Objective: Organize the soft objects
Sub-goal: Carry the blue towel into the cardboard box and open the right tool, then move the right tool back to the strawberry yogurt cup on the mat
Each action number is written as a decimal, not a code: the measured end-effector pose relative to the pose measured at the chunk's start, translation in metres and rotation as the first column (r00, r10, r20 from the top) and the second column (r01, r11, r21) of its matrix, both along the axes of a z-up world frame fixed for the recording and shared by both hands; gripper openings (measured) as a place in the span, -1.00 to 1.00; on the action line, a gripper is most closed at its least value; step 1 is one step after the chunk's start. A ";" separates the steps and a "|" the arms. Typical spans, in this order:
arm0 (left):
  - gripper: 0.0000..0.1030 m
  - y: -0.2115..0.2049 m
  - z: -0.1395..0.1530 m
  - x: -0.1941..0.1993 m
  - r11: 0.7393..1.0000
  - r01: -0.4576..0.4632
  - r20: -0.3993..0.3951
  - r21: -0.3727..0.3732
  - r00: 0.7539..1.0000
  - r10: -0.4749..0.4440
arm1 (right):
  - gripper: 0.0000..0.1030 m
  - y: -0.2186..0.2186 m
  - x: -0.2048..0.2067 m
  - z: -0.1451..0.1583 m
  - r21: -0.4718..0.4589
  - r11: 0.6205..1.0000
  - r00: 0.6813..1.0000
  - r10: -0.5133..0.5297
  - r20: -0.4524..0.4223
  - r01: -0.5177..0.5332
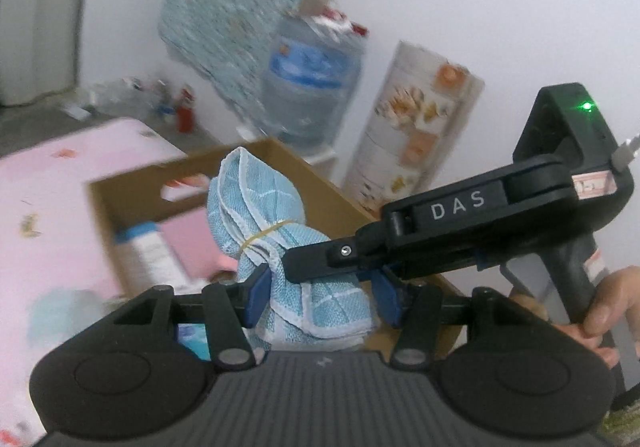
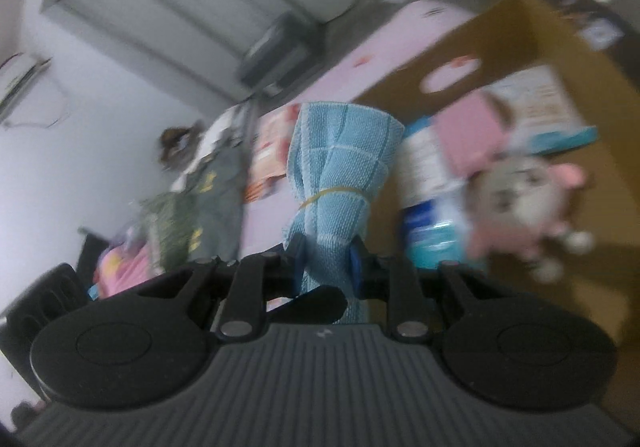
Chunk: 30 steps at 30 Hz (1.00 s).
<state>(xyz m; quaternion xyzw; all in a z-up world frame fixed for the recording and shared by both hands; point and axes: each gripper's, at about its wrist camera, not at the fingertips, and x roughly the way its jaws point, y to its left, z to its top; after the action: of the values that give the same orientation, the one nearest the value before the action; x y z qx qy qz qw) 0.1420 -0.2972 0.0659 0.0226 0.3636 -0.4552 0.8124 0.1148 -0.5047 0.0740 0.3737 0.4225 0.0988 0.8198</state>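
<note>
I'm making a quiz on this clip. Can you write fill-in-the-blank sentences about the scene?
1. Both grippers are shut on a rolled blue ____.
2. A yellow ____ binds the cloth.
3. The cardboard box holds a pink and grey ____ toy.
4. The left gripper and right gripper both have ____ pads.

Missing words: cloth; rubber band; plush; blue

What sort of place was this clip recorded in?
Probably a lived-in room at home, used partly for storage: a pink printed bedsheet, a large blue water jug against the white wall, and an open brown cardboard box holding a plush toy.
</note>
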 end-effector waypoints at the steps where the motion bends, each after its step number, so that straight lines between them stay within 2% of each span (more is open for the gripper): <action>1: 0.07 -0.014 -0.007 0.004 1.000 0.015 -0.020 0.008 1.000 -0.014 | -0.59 -0.012 -0.002 -0.006 -0.009 1.000 1.000 -0.019 -0.016 0.019; 5: 0.07 -0.049 -0.026 0.014 0.998 0.047 -0.075 0.034 0.996 -0.044 | -0.60 -0.042 -0.001 -0.026 -0.058 0.996 0.996 -0.068 -0.060 0.064; 8: 0.10 -0.069 -0.041 0.025 0.997 0.040 -0.098 0.066 0.995 -0.033 | -0.60 -0.059 0.009 -0.040 -0.161 0.984 0.992 -0.094 -0.080 0.081; 11: 0.10 -0.072 -0.049 0.033 0.996 0.031 -0.121 0.088 0.992 -0.020 | -0.56 -0.064 0.021 -0.050 -0.318 0.946 0.989 -0.099 -0.112 0.058; 15: 0.10 -0.054 -0.050 0.036 0.997 -0.011 -0.124 0.079 0.992 0.021 | -0.54 -0.064 0.031 -0.065 -0.463 0.886 0.981 -0.109 -0.161 0.023; 17: 0.10 -0.048 -0.046 0.037 0.997 -0.034 -0.106 0.076 0.994 0.042 | -0.47 -0.059 0.032 -0.070 -0.510 0.860 0.981 -0.109 -0.158 0.013; 21: 0.11 -0.030 -0.033 0.033 0.996 -0.061 -0.061 0.060 0.996 0.064 | -0.44 -0.058 0.024 -0.066 -0.512 0.858 0.985 -0.114 -0.131 0.031; 24: 0.11 -0.014 -0.022 0.028 0.996 -0.074 -0.033 0.056 0.997 0.076 | -0.42 -0.058 0.012 -0.051 -0.486 0.869 0.987 -0.146 -0.071 0.094; 27: 0.19 0.012 -0.010 0.023 0.993 -0.101 -0.005 0.056 0.995 0.101 | -0.32 -0.052 -0.004 -0.027 -0.403 0.904 0.987 -0.161 -0.004 0.146; 29: 0.25 0.035 -0.001 0.020 0.991 -0.128 0.012 0.049 0.992 0.127 | -0.14 -0.044 -0.015 -0.016 -0.327 0.930 0.985 -0.166 0.039 0.169; 30: 0.28 0.046 0.003 0.019 0.989 -0.141 0.021 0.047 0.990 0.140 | -0.13 -0.036 -0.019 -0.011 -0.287 0.943 0.986 -0.156 0.065 0.168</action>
<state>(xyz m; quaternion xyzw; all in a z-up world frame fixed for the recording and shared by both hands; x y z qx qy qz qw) 0.1608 -0.2507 0.0693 0.0203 0.3680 -0.3877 0.8449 0.0957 -0.5408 0.0631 0.2802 0.3834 -0.0245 0.8797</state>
